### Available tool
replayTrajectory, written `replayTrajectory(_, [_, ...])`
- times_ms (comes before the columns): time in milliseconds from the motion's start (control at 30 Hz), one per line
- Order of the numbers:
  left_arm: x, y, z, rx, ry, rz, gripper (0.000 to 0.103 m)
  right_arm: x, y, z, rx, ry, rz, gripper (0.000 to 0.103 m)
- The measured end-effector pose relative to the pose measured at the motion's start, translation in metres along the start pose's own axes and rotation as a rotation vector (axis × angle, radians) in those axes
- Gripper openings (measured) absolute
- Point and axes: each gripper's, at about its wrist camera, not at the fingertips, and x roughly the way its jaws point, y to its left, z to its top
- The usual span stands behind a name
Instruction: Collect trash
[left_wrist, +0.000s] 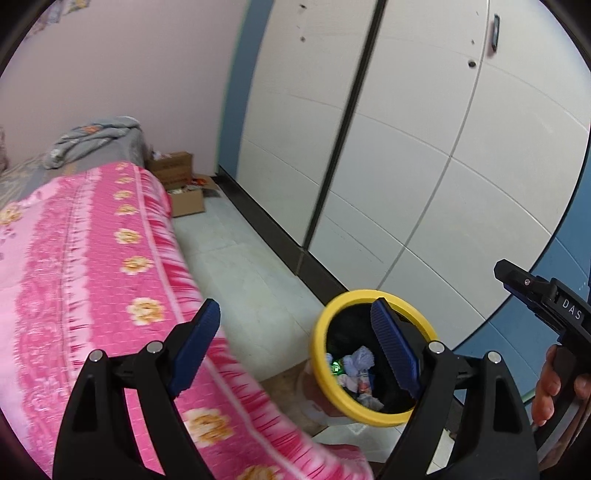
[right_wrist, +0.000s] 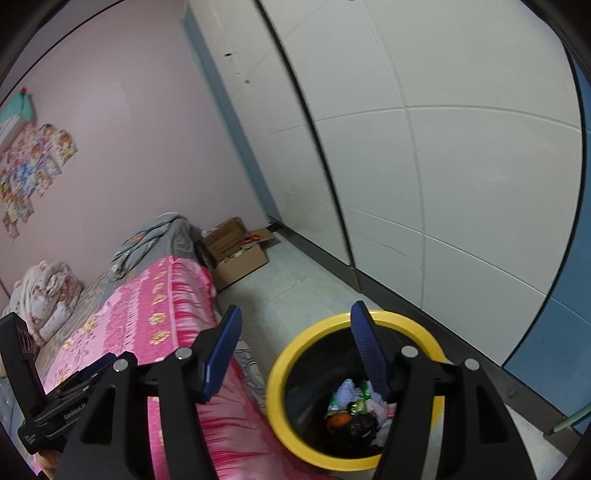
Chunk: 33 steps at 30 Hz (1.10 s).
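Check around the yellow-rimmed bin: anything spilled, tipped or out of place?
Nothing stands out. The bin stands upright beside the bed, with the trash inside it. Both grippers, left and right, are open and empty. Floor patches near the bin are too blurred to judge.

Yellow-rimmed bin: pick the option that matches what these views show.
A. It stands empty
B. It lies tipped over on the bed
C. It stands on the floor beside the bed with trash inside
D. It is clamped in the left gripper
C: the bin stands upright on the floor beside the pink bed, with crumpled trash visible inside.
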Motion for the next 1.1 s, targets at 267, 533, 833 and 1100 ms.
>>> replayTrajectory(267, [-0.087, 0.060, -0.003, -0.041, -0.095, 0.119, 0.080, -0.022, 0.076, -0.008, -0.101, 0.000, 0.113, 0.058])
replayTrajectory(533, [-0.181, 0.135, -0.019, -0.108, -0.178, 0.298, 0.080, -0.033, 0.171, -0.029, -0.217, 0.028, 0.258, 0.059])
replayTrajectory(833, [-0.256, 0.196, -0.046, -0.151, -0.210, 0.450, 0.080, -0.043, 0.248, -0.068, -0.335, 0.077, 0.358, 0.060])
replayTrajectory(1100, [-0.289, 0.230, -0.081, -0.186, -0.233, 0.505, 0.088, -0.051, 0.278, -0.095, -0.381, 0.088, 0.371, 0.071])
